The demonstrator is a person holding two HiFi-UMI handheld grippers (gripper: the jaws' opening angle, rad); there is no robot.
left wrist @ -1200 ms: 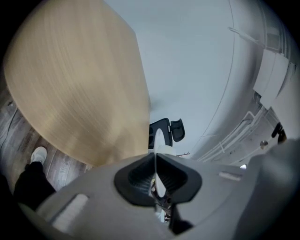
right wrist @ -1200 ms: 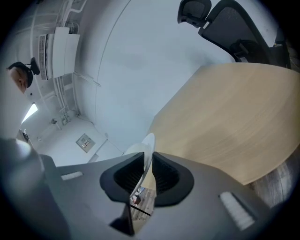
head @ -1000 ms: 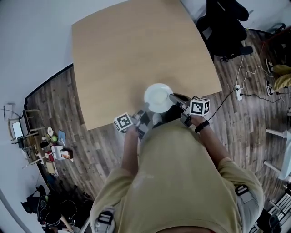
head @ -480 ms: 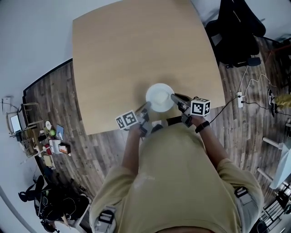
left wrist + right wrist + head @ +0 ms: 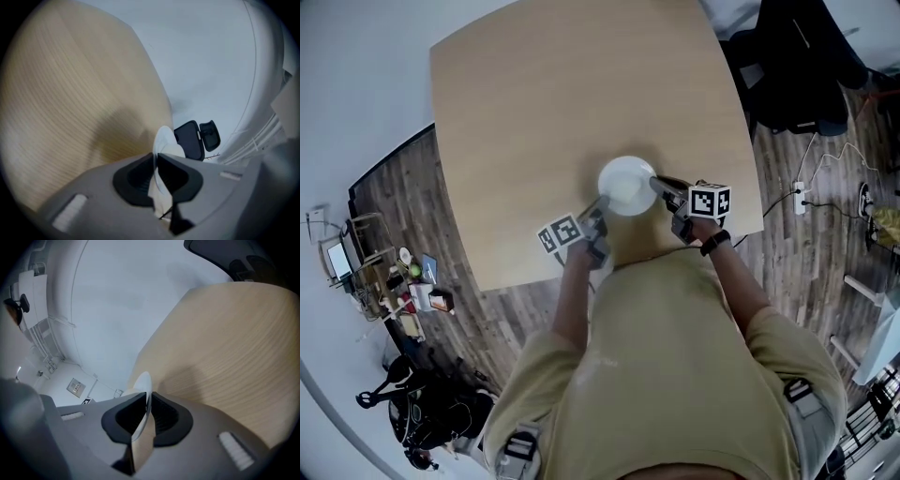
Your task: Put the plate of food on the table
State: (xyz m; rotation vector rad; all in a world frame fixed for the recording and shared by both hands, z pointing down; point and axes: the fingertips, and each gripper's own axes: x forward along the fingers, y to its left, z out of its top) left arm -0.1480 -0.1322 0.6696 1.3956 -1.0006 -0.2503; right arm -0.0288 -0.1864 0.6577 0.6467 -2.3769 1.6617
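Note:
A round white plate [image 5: 628, 185] hangs over the near part of the light wooden table [image 5: 562, 94], held by both grippers at its rim. My left gripper [image 5: 598, 210] is shut on the near-left edge, and my right gripper [image 5: 662, 187] is shut on the right edge. In the left gripper view the thin plate rim [image 5: 162, 140] runs edge-on between the dark pads of the left gripper [image 5: 156, 169]. The right gripper view shows the same: the plate [image 5: 143, 380] is pinched in the right gripper [image 5: 149, 412]. From above the plate's surface looks plain white.
A black office chair [image 5: 797, 75] stands past the table's right corner. A power strip with cables [image 5: 797, 202] lies on the wood floor at right. Small clutter [image 5: 408, 286] sits on the floor at left. The person's body fills the bottom of the head view.
The plate, held by both grippers, has moved from just at the table's near edge to farther in over the tabletop. Both grips hold as before.

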